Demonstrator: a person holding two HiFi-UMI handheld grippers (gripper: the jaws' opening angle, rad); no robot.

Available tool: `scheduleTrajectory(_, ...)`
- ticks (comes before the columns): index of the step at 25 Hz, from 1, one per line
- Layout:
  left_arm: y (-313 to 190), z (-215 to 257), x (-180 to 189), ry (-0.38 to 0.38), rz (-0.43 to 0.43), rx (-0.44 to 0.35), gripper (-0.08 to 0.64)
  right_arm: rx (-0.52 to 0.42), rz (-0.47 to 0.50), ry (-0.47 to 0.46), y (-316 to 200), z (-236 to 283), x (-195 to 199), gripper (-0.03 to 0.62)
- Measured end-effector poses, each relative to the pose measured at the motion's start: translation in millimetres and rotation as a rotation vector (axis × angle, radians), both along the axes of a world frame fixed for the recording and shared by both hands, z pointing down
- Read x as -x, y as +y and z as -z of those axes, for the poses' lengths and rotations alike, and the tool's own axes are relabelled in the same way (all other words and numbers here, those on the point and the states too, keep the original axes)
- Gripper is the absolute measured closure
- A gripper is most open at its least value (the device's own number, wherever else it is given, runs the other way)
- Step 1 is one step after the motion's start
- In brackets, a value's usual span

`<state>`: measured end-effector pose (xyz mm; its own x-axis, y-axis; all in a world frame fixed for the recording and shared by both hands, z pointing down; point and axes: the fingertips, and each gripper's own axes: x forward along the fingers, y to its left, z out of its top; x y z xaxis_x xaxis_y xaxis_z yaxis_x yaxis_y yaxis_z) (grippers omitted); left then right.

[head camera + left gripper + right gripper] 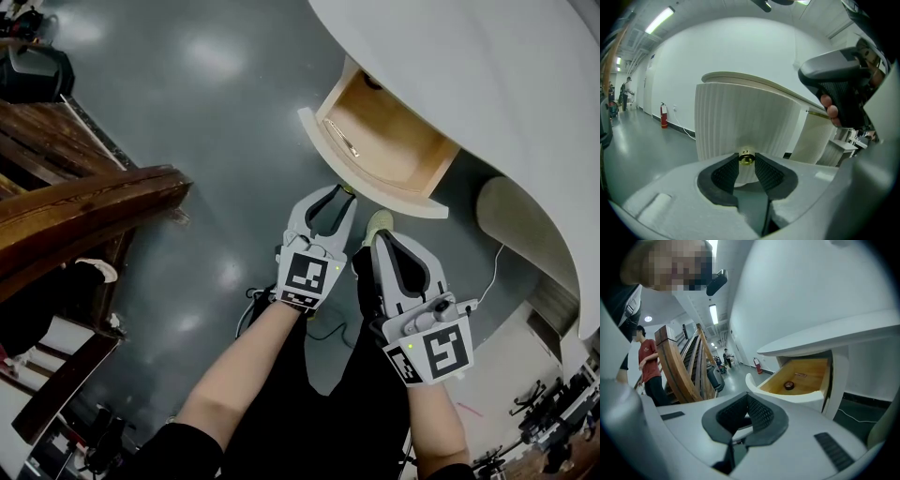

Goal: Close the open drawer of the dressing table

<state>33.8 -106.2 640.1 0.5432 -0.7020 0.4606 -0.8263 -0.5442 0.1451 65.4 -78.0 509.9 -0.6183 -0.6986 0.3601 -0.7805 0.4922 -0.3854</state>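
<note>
The white dressing table (487,84) fills the upper right of the head view. Its drawer (386,139) stands pulled out, showing a wooden inside and a curved white front. My left gripper (339,193) is at that front. In the left gripper view its jaws (746,161) stand open, with the brass knob (746,158) in the gap at the fingertips, before the ribbed drawer front (745,122). My right gripper (384,242) hangs lower and to the right, short of the drawer, shut and empty (747,398). It faces the open drawer (801,378), where a small dark round thing (789,385) lies.
A dark wooden stair rail (84,202) stands to the left over the grey floor. A white cable (492,272) runs beside the table's base. A person in a red shirt (647,357) stands by the stairs. A fire extinguisher (664,116) stands against the far wall.
</note>
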Motion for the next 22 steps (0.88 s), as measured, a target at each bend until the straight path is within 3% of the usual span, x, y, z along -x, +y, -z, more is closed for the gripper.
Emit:
scheduleTrajectory(13, -19, 3, -10, 0.029, -0.021, -0.065, 0.458, -0.053, -0.014, 0.005, 4, 2, 1, 0.578)
scheduleTrajectory(22, -81, 7, -46, 0.046, -0.025, -0.075, 0.457, -0.051, 0.006, 0.005, -46, 4, -25, 0.578)
